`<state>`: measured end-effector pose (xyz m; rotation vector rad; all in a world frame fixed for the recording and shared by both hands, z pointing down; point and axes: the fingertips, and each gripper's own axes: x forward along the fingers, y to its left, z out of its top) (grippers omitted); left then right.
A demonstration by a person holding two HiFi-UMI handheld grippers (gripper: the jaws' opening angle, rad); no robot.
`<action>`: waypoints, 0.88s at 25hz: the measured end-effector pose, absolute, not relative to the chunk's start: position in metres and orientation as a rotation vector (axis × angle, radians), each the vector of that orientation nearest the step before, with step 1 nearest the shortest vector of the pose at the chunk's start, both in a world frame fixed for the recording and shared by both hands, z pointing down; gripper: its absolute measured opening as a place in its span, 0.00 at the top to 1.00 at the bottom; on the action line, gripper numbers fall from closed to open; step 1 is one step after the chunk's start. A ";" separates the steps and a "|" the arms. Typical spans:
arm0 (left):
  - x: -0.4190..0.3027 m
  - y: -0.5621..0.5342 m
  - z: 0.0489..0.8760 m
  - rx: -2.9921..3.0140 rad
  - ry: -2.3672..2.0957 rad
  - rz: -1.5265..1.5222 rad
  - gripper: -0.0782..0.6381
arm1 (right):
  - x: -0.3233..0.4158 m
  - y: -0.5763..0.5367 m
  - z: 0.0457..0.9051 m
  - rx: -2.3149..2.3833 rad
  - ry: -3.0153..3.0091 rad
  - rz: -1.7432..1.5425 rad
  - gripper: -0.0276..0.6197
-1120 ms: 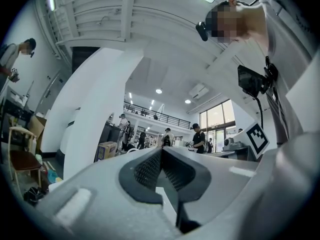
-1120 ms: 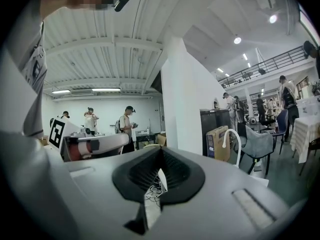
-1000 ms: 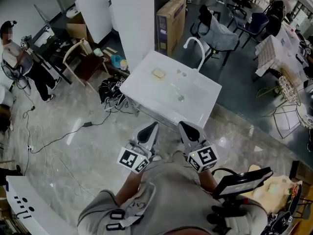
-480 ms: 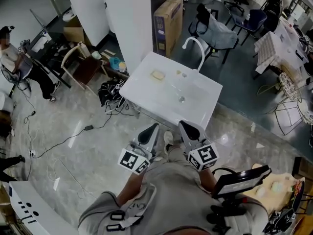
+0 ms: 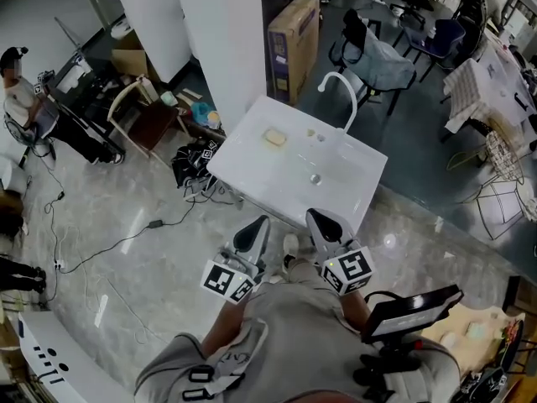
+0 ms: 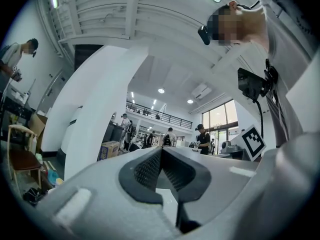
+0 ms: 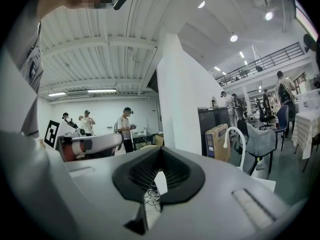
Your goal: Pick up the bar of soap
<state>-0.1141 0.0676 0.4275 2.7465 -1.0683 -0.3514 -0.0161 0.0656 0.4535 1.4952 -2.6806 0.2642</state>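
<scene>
Bar of soap [image 5: 273, 137] is seen untouched on counter [image 5: 245, 171]; left hand-held gripper [image 5: 259, 224] and right hand-held gripper [image 5: 315, 220] are held clenched, empty, well apart from it; whole pick-up is left

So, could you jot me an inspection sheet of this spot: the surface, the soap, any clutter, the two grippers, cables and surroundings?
Surface: white sink unit with a curved white tap; looks clean and dry.
Job's things: bar of soap lies flat on the sink's left part, untouched.
Clutter: small bits by the tap's base, too small to tell.
Grippers: left gripper and right gripper are both shut and empty, short of the sink's near edge.
Cables: black tangle on the floor by the sink's left corner; thin cable trails across the floor.
Surroundings: white pillar, cardboard box, wooden chair, office chairs, a person far left.
</scene>
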 end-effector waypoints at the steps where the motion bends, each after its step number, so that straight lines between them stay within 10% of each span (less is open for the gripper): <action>1: -0.113 0.063 0.427 2.747 -1.070 -0.349 0.91 | -0.015 0.060 0.454 1.497 -2.682 0.267 0.95; 22: -0.082 -0.094 0.419 2.758 -1.125 -0.296 0.91 | 0.026 -0.108 0.452 1.492 -2.747 0.276 0.95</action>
